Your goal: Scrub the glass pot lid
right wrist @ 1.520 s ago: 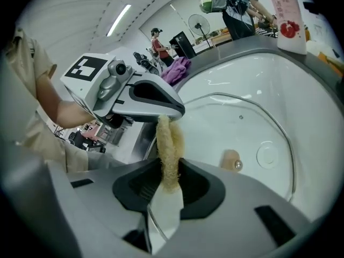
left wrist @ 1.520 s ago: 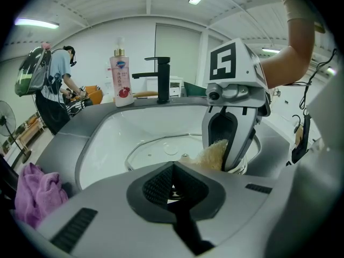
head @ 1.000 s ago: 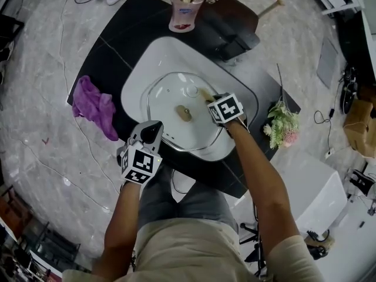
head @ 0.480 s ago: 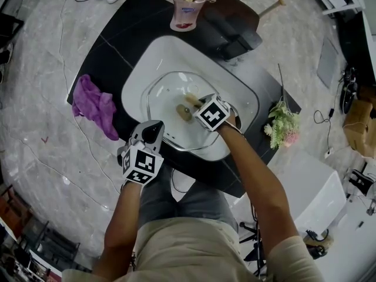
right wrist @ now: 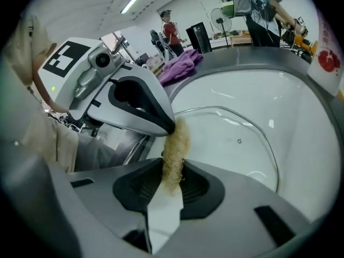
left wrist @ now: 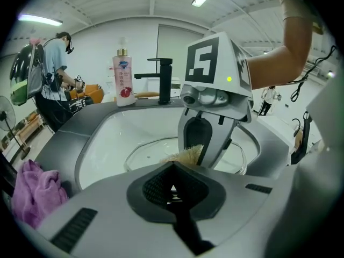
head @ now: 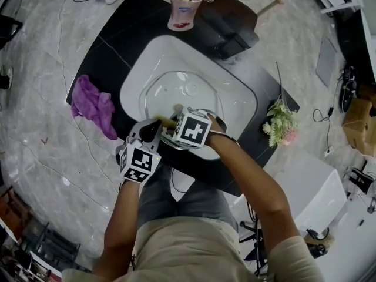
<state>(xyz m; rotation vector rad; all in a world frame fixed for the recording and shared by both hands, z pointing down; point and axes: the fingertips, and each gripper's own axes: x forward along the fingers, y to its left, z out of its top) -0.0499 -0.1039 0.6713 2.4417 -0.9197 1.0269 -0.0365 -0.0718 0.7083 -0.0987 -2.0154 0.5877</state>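
The glass pot lid (head: 176, 90) lies in the white sink (head: 238, 101); it also shows in the left gripper view (left wrist: 153, 149) and the right gripper view (right wrist: 236, 138). My left gripper (head: 154, 127) (left wrist: 172, 166) is shut on the lid's near-left rim, and the right gripper view shows it (right wrist: 169, 127) from the front. My right gripper (head: 175, 125) (right wrist: 173, 172) is shut on a tan fibrous scrubber (right wrist: 174, 147) (left wrist: 185, 156) (head: 169, 122). The scrubber's end touches the left gripper's tips just above the rim.
A pink soap bottle (head: 183, 7) (left wrist: 122, 79) and a black faucet (head: 235, 40) (left wrist: 164, 79) stand at the sink's far side. A purple cloth (head: 94, 104) (left wrist: 35, 192) lies on the black counter at left. Flowers (head: 281, 125) lie at right. People stand in the background.
My right gripper has carried the scrubber from the lid's middle-right leftwards and nearer to me, up against the left gripper. The left gripper has stayed at the rim.
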